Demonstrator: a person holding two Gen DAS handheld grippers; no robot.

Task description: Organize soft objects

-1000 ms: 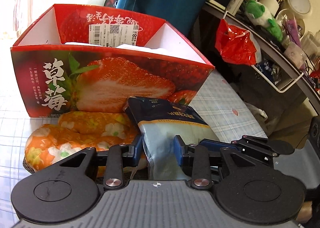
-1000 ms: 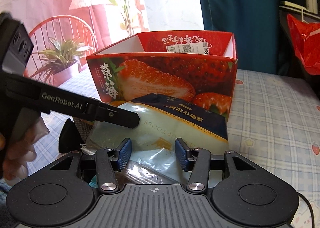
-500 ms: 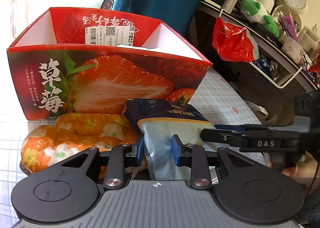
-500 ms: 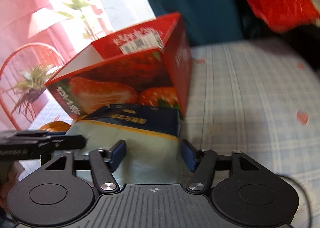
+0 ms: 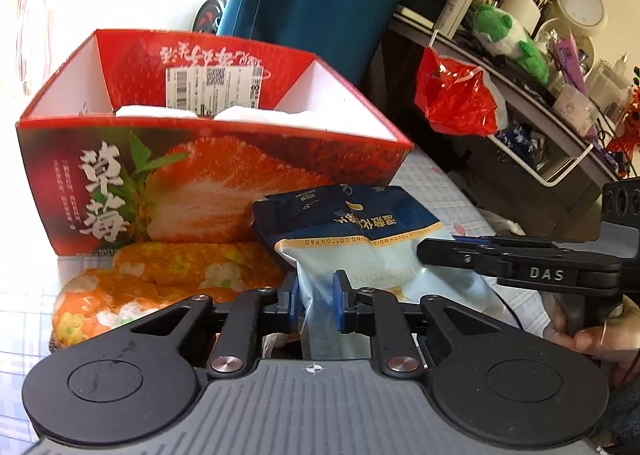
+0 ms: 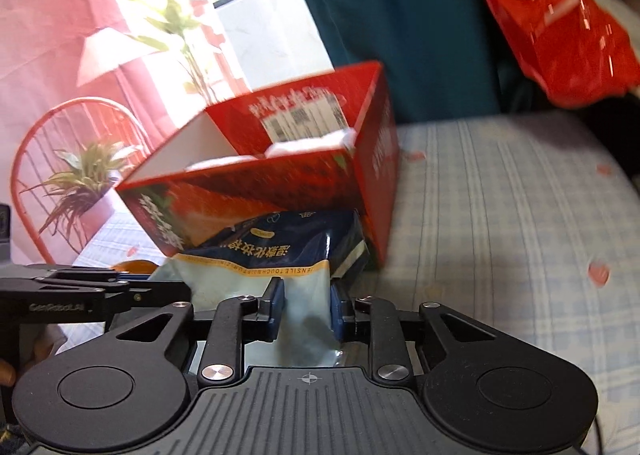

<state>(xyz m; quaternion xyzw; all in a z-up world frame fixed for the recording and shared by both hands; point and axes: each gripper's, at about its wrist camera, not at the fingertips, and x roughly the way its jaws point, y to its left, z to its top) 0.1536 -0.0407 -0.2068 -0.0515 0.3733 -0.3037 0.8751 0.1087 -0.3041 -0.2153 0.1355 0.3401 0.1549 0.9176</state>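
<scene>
A soft cotton pad pack [image 5: 360,239], dark blue on top and pale below, leans against the front of a red strawberry box [image 5: 224,175]. My left gripper [image 5: 316,295] is closing, and its blue pads pinch the pack's near left part. My right gripper [image 6: 306,303] is closing too, with its pads pressed on the pack [image 6: 280,251] at its near edge. Each gripper shows in the other's view, the right gripper [image 5: 500,259] at the pack's right side. An orange floral cloth bundle [image 5: 160,275] lies left of the pack. White padding [image 5: 256,115] sits inside the box.
A checked tablecloth [image 6: 500,215] stretches to the right of the box [image 6: 280,191]. A red plastic bag [image 5: 456,95] hangs from a cluttered shelf with a green plush [image 5: 508,35]. A red chair and a potted plant [image 6: 80,175] stand at the far left.
Both grippers' jaws have narrowed onto the pack, which now bunches between the pads. The right gripper has shifted right and rolled, and now shows in the left wrist view.
</scene>
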